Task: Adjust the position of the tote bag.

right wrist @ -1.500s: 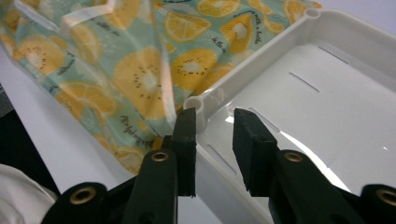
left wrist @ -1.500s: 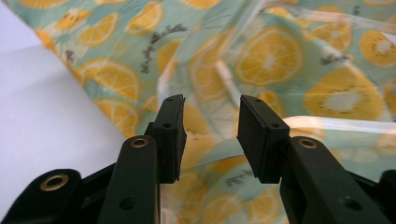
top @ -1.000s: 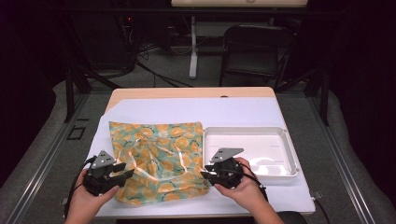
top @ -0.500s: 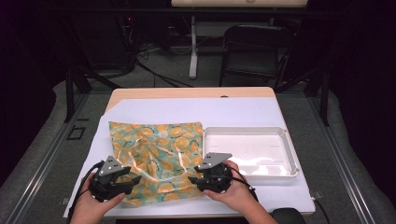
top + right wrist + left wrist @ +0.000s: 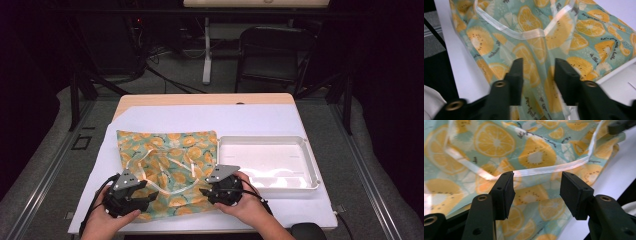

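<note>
- the bag point(image 5: 167, 170), teal cloth printed with orange slices, lies flat on the white table cover point(image 5: 165, 120), its near edge by the person's side and its right edge just beside the white tray point(image 5: 310, 165).
- the left gripper point(image 5: 135, 196) sits at the bag's near left corner. its jaws have just been opening and stand spread, with the pale handle strap point(image 5: 544, 171) crossing just beyond their tips and nothing pinched between them.
- the right gripper point(image 5: 212, 192) is at the near right corner, jaws apart though they have just been closing a little. a raised fold of the bag point(image 5: 541, 75) runs between them, but i cannot tell that the pads press on it.
- risk: if the left jaws close where they are, they may catch the strap alone or a single layer, so the bag would sag or twist when lifted.
- risk: the right jaws may slide off the thin fold, since the cloth looks slippery and loosely bunched.
- risk: the right hand point(image 5: 250, 207) works close to the tray's near corner, and a sideways pull could nudge the tray or drag the bag's edge over its rim.
- risk: uneven pulls from the two corners would skew the bag on the table cover.
</note>
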Demonstrator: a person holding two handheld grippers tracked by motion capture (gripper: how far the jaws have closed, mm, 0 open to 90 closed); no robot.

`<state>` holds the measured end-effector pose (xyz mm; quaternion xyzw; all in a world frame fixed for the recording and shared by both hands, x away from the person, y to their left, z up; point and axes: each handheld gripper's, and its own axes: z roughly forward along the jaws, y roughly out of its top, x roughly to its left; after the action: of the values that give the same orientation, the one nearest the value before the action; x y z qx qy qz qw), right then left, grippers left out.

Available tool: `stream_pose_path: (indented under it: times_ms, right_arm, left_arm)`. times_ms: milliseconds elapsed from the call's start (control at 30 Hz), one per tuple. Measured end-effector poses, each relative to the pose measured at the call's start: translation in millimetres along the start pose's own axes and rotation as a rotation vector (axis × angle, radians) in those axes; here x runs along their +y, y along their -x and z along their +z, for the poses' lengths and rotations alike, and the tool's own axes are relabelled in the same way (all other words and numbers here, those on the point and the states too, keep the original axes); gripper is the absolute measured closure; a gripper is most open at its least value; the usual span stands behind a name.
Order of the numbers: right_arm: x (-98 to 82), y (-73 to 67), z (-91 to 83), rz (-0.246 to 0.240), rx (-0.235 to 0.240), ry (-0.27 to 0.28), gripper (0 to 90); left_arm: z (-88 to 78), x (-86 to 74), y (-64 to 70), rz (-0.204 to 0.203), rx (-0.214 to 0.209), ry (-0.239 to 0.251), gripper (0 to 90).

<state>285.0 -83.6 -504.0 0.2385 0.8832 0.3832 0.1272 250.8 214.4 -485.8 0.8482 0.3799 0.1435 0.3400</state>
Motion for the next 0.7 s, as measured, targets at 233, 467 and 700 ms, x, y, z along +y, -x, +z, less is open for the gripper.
stream_pose_path:
  times_ms: [233,467,700]
  right_arm:
    - [-0.4,0.0,0.5,-0.003,0.007,0.007,83.7]
    - [-3.6,-0.2,4.3,0.025,0.04,0.021,74.3]
    - [-5.7,-6.4,9.4,-0.012,0.08,-0.011,61.9]
  left_arm:
    - [7.0,1.0,7.0,0.027,-0.025,-0.011,43.6]
    - [17.6,-0.9,11.8,0.064,-0.026,-0.008,39.3]
    - [28.4,-6.9,6.8,0.05,-0.01,-0.006,46.7]
